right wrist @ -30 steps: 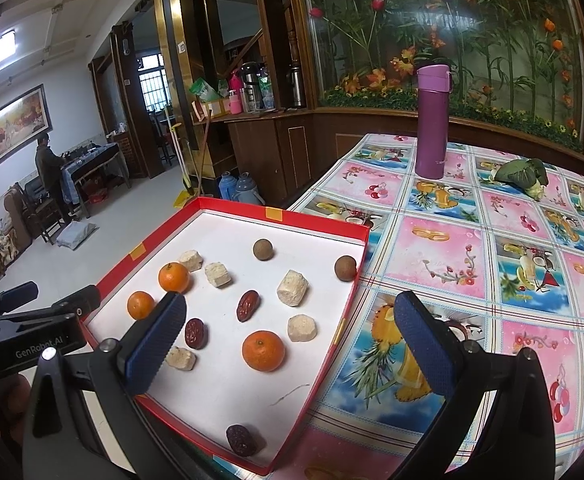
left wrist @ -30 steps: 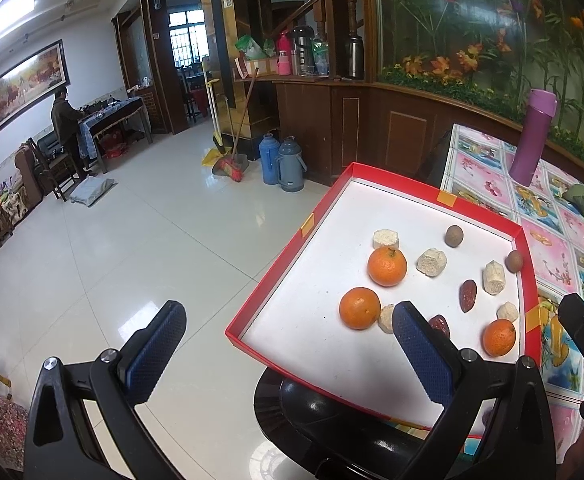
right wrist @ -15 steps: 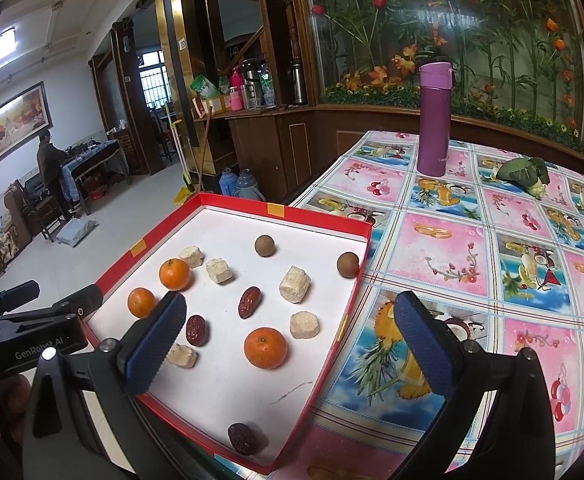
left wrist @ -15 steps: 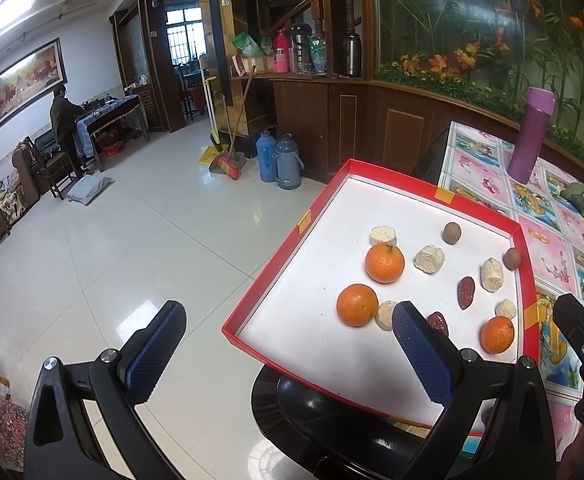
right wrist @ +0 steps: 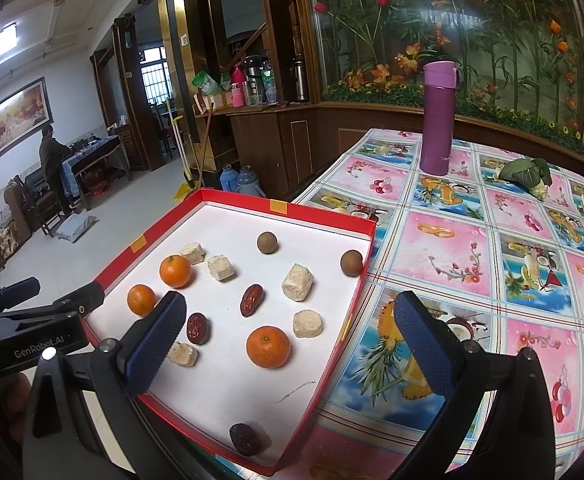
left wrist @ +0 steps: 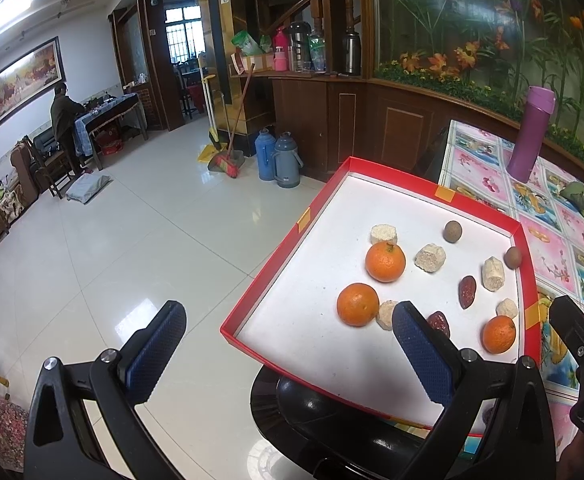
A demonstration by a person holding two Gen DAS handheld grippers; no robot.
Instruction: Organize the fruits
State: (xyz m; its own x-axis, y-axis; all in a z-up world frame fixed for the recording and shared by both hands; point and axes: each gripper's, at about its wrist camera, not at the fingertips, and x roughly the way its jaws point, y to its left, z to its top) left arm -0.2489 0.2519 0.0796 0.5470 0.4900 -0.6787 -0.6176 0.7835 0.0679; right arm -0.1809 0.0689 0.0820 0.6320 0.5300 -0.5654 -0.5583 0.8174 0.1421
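Observation:
A red-rimmed white tray (right wrist: 324,218) (left wrist: 320,200) sits at the table's left corner. In it lie three oranges (right wrist: 268,346) (right wrist: 175,271) (right wrist: 141,299), red dates (right wrist: 251,299) (right wrist: 197,327) (right wrist: 245,438), two brown longans (right wrist: 267,242) (right wrist: 351,263) and several pale cut chunks (right wrist: 298,281). My right gripper (right wrist: 287,344) hangs open over the tray's near side, the nearest orange between its fingers' lines. My left gripper (left wrist: 287,356) is open at the tray's left edge, low, with nothing held. An orange (left wrist: 357,304) lies just ahead of its right finger.
A purple flask (right wrist: 438,116) stands at the table's far side, with a green leafy bundle (right wrist: 526,172) to its right. A flowery cloth (right wrist: 492,248) covers the table. A black round stool (left wrist: 332,412) sits under the tray's overhanging corner. Tiled floor stretches left; a person stands far off.
Both grippers have drifted only slightly; the tray sits a touch lower in the right wrist view. Nothing was picked up or released.

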